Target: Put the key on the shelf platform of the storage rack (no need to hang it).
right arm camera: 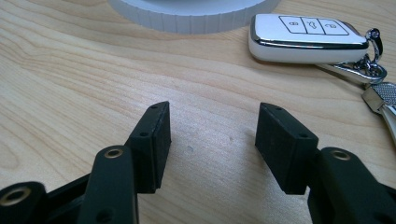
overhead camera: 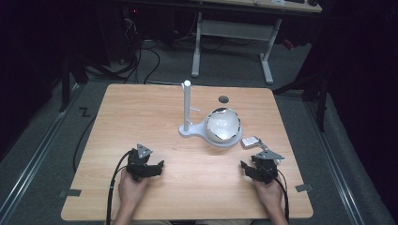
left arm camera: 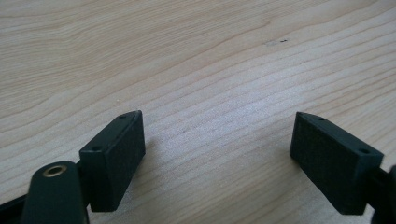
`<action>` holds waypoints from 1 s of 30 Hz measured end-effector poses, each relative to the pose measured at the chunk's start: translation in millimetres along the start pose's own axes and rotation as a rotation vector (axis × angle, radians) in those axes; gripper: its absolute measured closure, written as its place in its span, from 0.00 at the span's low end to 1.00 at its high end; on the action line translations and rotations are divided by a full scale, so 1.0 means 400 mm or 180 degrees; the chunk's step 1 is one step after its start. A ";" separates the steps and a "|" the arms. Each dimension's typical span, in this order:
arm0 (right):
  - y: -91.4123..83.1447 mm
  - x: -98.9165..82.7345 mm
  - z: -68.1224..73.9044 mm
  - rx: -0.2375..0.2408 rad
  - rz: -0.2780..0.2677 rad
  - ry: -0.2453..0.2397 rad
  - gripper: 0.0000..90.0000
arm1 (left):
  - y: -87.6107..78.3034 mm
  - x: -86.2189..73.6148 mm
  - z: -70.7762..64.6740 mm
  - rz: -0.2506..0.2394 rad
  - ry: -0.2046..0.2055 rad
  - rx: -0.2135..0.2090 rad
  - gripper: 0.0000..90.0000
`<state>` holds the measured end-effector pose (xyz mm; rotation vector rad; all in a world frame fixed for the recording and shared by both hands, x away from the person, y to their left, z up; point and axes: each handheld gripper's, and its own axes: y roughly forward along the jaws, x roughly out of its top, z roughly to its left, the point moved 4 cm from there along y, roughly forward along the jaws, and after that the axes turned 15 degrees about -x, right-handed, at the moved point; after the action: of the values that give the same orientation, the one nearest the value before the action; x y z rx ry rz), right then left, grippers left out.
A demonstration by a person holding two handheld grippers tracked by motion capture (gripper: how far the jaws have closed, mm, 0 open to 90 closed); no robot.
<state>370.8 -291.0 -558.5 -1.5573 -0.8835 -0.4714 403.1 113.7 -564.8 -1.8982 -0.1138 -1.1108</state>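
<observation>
Between both gaping tools (overhead camera: 155, 166) (overhead camera: 248, 167), bare tabletop (overhead camera: 202, 178).

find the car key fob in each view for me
High view: the car key fob lies right of centre, beside the white round base, just ahead of the right gripper.
Left gripper view: not in it.
Right gripper view: top right.
Shared landmark: the white base's ribbed rim.

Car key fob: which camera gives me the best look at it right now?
The right gripper view. There the car key fob lies close, buttons, chrome edge and key ring clear, beside the white stand base. In the high view it is a small pale shape just ahead of the right gripper. The left gripper view faces bare table.
</observation>
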 end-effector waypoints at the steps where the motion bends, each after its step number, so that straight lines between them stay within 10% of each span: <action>1: 0.000 0.000 0.000 -0.0001 0.0000 -0.0002 0.51 | 0.000 0.000 0.000 0.0001 0.0002 0.0000 0.20; 30: 0.002 0.003 0.003 -0.0030 0.0012 0.0029 0.50 | -0.002 -0.002 -0.001 -0.0004 0.0001 -0.0014 0.21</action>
<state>371.9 -289.6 -558.3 -1.5641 -0.8724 -0.4801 402.1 114.2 -564.6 -1.9020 -0.1125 -1.1132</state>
